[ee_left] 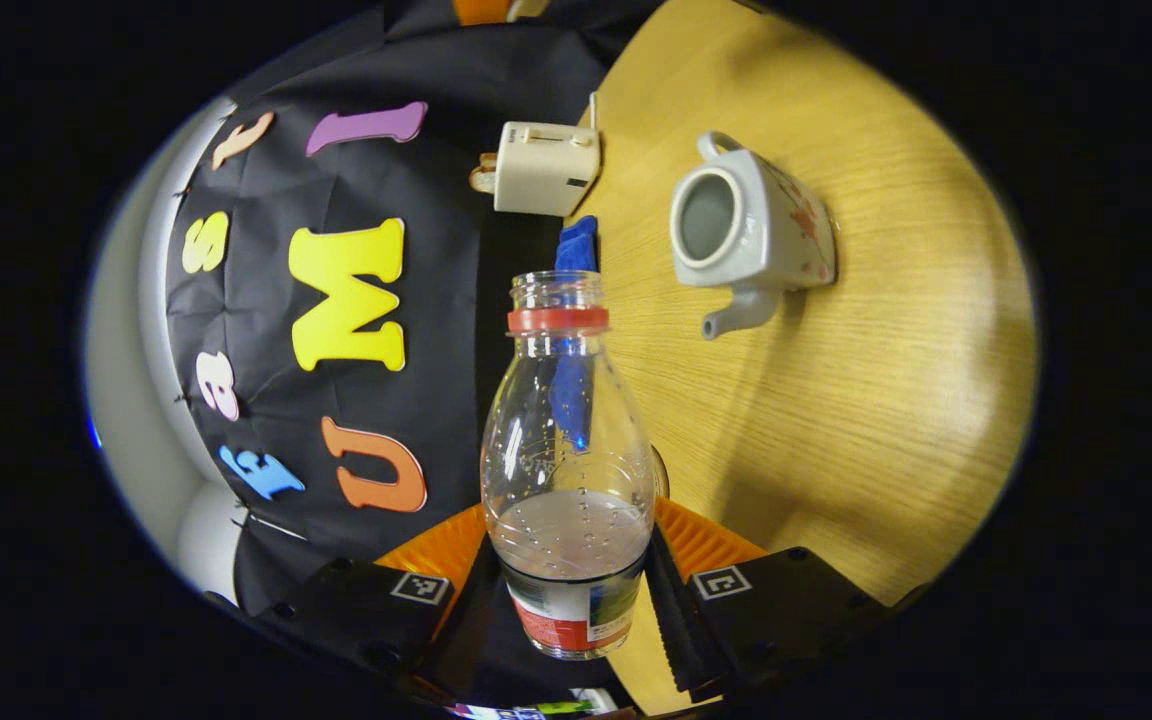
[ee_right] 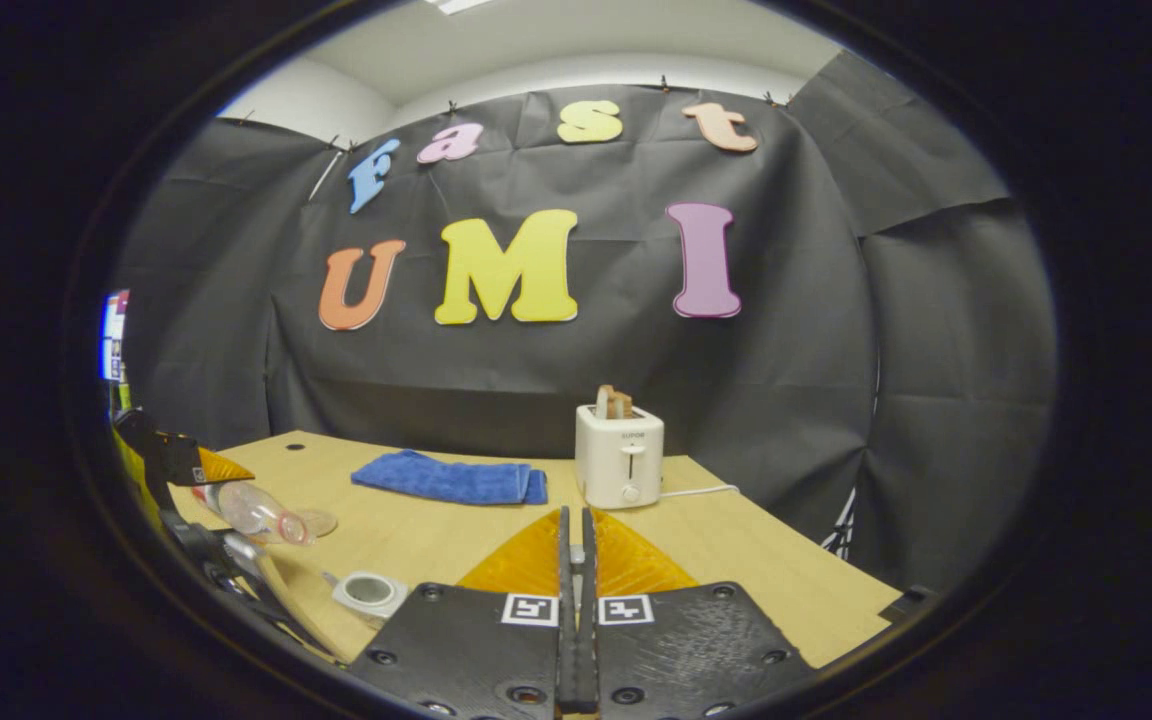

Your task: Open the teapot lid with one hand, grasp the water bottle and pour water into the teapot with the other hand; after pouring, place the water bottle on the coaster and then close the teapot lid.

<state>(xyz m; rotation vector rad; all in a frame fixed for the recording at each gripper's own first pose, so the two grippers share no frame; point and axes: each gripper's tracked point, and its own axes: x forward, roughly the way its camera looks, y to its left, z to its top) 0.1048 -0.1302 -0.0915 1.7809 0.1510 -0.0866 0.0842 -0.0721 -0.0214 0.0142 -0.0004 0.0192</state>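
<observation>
A clear water bottle (ee_left: 566,440) with a red neck ring, uncapped and holding a little water, sits between the fingers of my left gripper (ee_left: 571,565), which is shut on its lower body. The white teapot (ee_left: 748,232) stands on the table with its mouth uncovered, well beyond the bottle's neck. In the right gripper view the bottle (ee_right: 256,512) lies tilted above the table, its mouth toward the teapot (ee_right: 369,592), with a round coaster (ee_right: 317,521) just behind it. My right gripper (ee_right: 576,540) is shut and raised over the table; no lid is visible between its fingers.
A white toaster (ee_right: 620,455) with toast and a cord stands at the back of the wooden table (ee_right: 736,560). A folded blue cloth (ee_right: 448,478) lies to its left. The toaster (ee_left: 544,167) and cloth (ee_left: 576,245) are past the bottle.
</observation>
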